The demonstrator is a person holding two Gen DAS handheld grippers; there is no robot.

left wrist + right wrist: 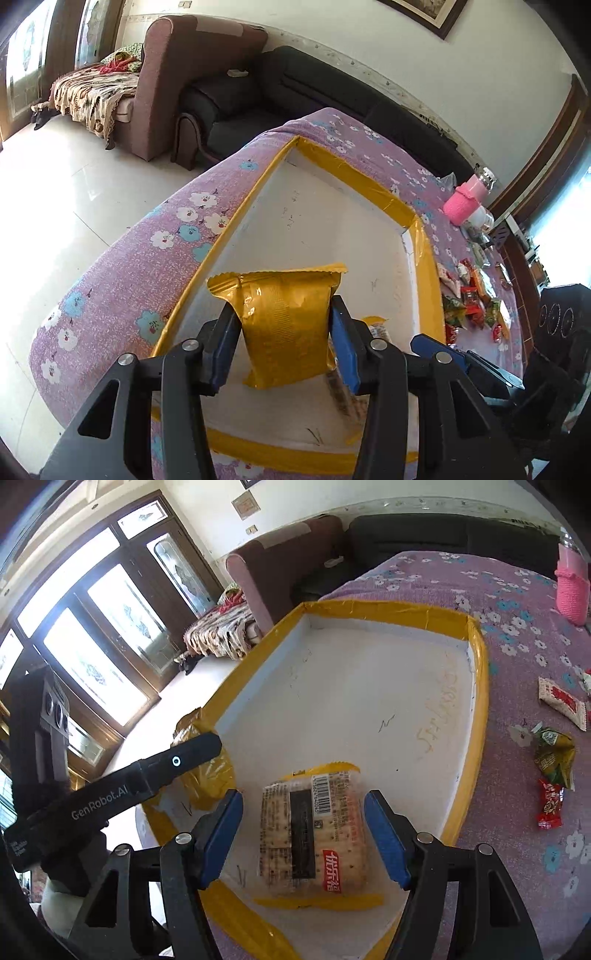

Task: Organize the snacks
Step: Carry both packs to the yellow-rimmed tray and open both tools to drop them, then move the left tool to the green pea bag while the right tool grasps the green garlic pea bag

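My left gripper (282, 314) is shut on a gold snack packet (286, 325) and holds it above the near part of a white tray with a yellow taped rim (240, 218). In the right wrist view the same packet (207, 771) shows at the tray's left rim (476, 701), partly hidden by the left gripper's body. My right gripper (304, 830) is open above a clear cracker packet with a yellow edge (314, 830), which lies flat on the tray floor between the fingers, not gripped.
The tray sits on a table with a purple flowered cloth (122, 280). Several loose snack packets (554, 760) lie on the cloth right of the tray. A pink-sleeved bottle (463, 199) stands farther back. Sofas (207, 85) stand beyond the table.
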